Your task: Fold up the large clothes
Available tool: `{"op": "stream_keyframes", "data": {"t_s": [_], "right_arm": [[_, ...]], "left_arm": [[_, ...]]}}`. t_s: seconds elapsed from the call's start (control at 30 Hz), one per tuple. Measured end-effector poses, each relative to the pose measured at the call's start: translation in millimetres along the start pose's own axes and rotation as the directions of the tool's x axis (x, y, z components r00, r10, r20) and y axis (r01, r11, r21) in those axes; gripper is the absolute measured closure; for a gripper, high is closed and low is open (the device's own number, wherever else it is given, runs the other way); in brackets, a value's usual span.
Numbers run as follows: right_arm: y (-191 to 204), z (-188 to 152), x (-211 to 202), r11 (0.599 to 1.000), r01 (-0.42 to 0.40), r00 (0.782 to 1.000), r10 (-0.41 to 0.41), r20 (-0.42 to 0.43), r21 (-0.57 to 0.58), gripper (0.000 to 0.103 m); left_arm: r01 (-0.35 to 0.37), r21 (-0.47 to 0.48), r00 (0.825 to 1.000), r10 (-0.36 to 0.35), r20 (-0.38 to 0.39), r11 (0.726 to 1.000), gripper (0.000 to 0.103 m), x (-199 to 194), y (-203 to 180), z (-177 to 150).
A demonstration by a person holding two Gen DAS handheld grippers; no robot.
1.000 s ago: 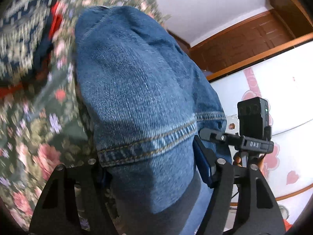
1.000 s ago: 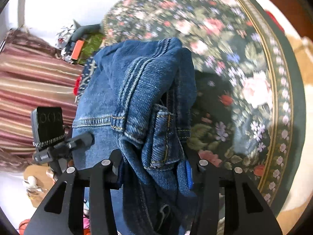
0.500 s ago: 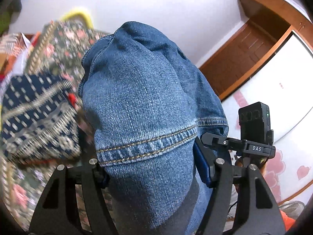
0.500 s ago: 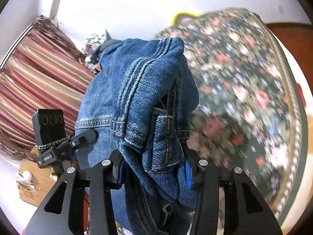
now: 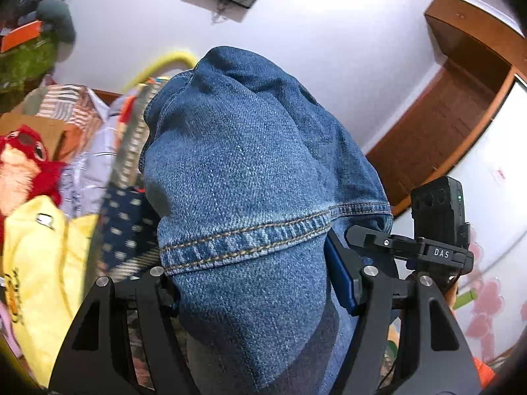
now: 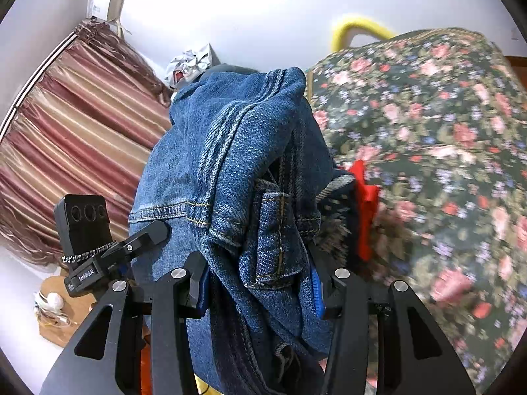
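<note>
A pair of blue jeans (image 5: 243,177) is bunched thick and lifted off the bed. My left gripper (image 5: 260,283) is shut on one thick fold of them, a stitched hem band running across just above the jaws. In the right wrist view the jeans (image 6: 237,171) show seams and a belt loop, and my right gripper (image 6: 260,286) is shut on that bundle. The other gripper shows at the edge of each view, at right (image 5: 438,230) and at left (image 6: 89,243). The denim hides both sets of fingertips.
A bed with a dark floral cover (image 6: 428,151) lies to the right. A folded navy patterned cloth with a red piece (image 6: 362,204) lies on it. A yellow garment (image 5: 42,263), a red plush toy (image 5: 23,161), striped curtains (image 6: 72,138) and a wooden door (image 5: 454,112) surround.
Both grippers have risen and tilted up with the jeans still held. The views swung from the floral bed cover toward the wall, the curtains and the pile of clothes.
</note>
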State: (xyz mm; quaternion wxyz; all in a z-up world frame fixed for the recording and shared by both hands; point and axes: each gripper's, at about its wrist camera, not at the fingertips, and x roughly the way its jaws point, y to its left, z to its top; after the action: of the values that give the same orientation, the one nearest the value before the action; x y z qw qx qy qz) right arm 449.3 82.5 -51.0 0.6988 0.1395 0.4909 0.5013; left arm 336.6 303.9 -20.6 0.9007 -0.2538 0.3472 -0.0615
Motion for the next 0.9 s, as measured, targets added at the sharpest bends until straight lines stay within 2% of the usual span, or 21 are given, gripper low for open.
{"op": "stream_keyframes", "data": {"t_s": [0.1, 0.27, 0.43, 0.53, 0.67, 0.8, 0.9], "right_arm": [[-4.0, 5.1, 31.5, 1.0, -0.005, 1.0, 0.006, -0.019, 0.011, 0.061], [-16.8, 5.3, 67.6, 0.999, 0.014, 0.999, -0.013, -0.033, 0.051, 0.061], [-38.9, 3.9, 102.1, 0.99, 0.12, 0.991, -0.116, -0.061, 0.068, 0.061], [-53.2, -0.2, 117.3, 0.985, 0.154, 0.984, -0.146, -0.098, 0.074, 0.061], [-65.3, -9.8, 126.4, 0.983, 0.171, 0.979, -0.162, -0.126, 0.069, 0.058], [-59.5, -14.5, 119.3, 0.982, 0.183, 0.976, -0.176, -0.125, 0.043, 0.052], [-56.4, -17.0, 113.6, 0.975, 0.222, 0.967, -0.216, -0.132, 0.031, 0.05]], "left_arm": [[-0.035, -0.025, 0.999, 0.035, -0.01, 0.999, 0.035, 15.8, 35.0, 7.6], [-0.07, -0.067, 0.997, 0.068, -0.041, 0.995, 0.035, 41.7, 70.3, 6.2], [-0.12, -0.111, 0.99, 0.11, -0.09, 0.987, 0.035, 82.5, 106.3, -3.2], [-0.147, -0.137, 0.983, 0.129, -0.128, 0.98, 0.033, 107.0, 126.8, -11.0], [-0.174, -0.105, 0.974, 0.155, -0.164, 0.979, 0.029, 119.2, 133.0, -19.2], [-0.184, -0.099, 0.972, 0.167, -0.167, 0.978, 0.025, 115.6, 130.9, -21.4], [-0.208, -0.099, 0.967, 0.189, -0.173, 0.973, 0.025, 109.6, 123.1, -23.1]]}}
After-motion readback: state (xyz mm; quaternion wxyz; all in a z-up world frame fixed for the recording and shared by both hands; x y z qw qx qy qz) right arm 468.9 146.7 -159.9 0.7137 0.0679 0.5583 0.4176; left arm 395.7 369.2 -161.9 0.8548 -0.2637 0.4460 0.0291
